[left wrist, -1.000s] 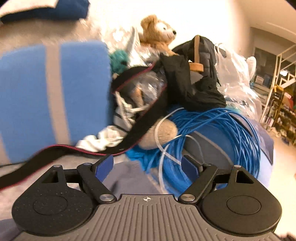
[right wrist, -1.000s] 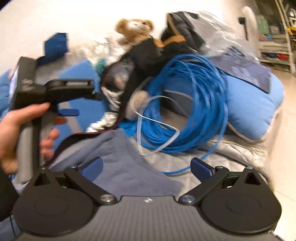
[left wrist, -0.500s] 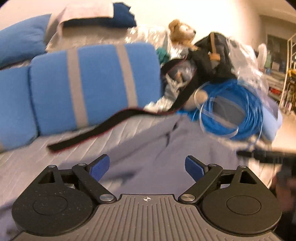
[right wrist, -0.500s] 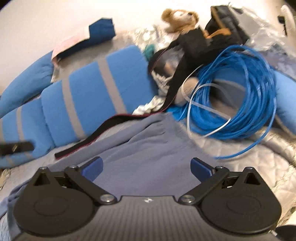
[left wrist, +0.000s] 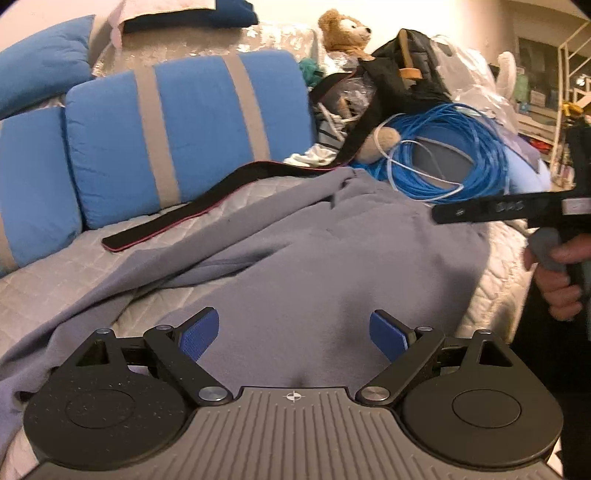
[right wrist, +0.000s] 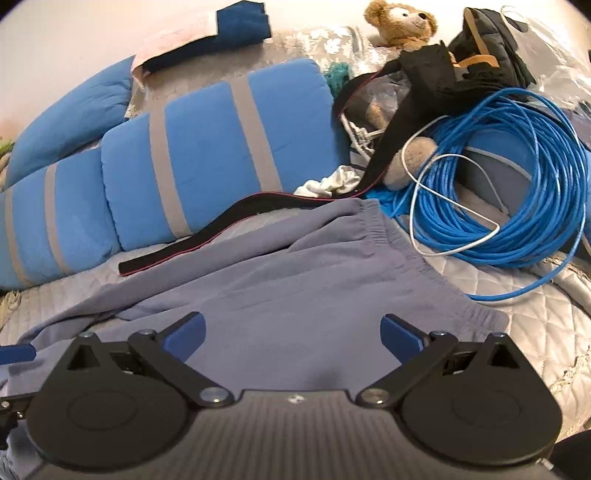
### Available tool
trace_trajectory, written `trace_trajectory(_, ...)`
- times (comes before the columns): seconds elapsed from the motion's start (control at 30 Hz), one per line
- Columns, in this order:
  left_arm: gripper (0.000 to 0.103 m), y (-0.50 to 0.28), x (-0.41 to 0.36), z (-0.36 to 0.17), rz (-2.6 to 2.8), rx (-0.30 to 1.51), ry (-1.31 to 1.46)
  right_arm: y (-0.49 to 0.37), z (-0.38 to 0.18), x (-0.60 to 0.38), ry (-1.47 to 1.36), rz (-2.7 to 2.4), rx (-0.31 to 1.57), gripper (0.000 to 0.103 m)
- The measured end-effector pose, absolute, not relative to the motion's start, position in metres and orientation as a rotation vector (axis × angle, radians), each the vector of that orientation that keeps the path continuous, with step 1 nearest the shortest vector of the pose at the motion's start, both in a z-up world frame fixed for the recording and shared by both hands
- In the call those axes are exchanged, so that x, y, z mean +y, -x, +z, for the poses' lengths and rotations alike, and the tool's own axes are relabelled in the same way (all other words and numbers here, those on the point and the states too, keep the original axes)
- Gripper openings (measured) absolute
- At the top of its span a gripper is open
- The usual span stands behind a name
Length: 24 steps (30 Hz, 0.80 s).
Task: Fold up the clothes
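Grey-blue sweatpants (left wrist: pixel 314 258) lie spread and wrinkled on a quilted grey bed cover (left wrist: pixel 55 273). In the right wrist view the sweatpants (right wrist: pixel 295 295) show their elastic waistband (right wrist: pixel 399 240) toward the blue cable. My left gripper (left wrist: pixel 293 334) is open and empty, just above the cloth. My right gripper (right wrist: pixel 291 334) is open and empty above the middle of the pants. The right gripper's body, held by a hand, shows at the right edge of the left wrist view (left wrist: pixel 517 210).
A blue cushion with grey stripes (left wrist: pixel 177 125) runs along the back. A black strap with red edging (left wrist: pixel 207 206) lies by the pants. A coil of blue cable (right wrist: pixel 517 177), a teddy bear (right wrist: pixel 402 22), a black bag (right wrist: pixel 487 48) and plastic bags pile up back right.
Both grippers pulled back from the clutter pile and now hover over the sweatpants. The view swung left, bringing the striped cushion and bed cover into sight. Both stayed open.
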<state>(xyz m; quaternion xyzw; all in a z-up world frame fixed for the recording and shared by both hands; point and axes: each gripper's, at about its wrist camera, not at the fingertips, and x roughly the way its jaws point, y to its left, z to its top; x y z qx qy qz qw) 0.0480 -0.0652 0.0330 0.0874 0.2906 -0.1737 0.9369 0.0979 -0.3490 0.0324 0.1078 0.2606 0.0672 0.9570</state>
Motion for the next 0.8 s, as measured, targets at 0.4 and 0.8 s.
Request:
trace_trajectory(0.4,0.089,-0.027,-0.117,0.004,-0.492,0.69,-0.318,-0.111,0.042,-0.351,-0.157,0.158,0.578,0.102)
trace_trajectory(0.8,0.09,-0.004,-0.18,-0.062,-0.406,0.563,-0.974,-0.103,0.089,-0.371,0.123,0.123,0.644,0.102)
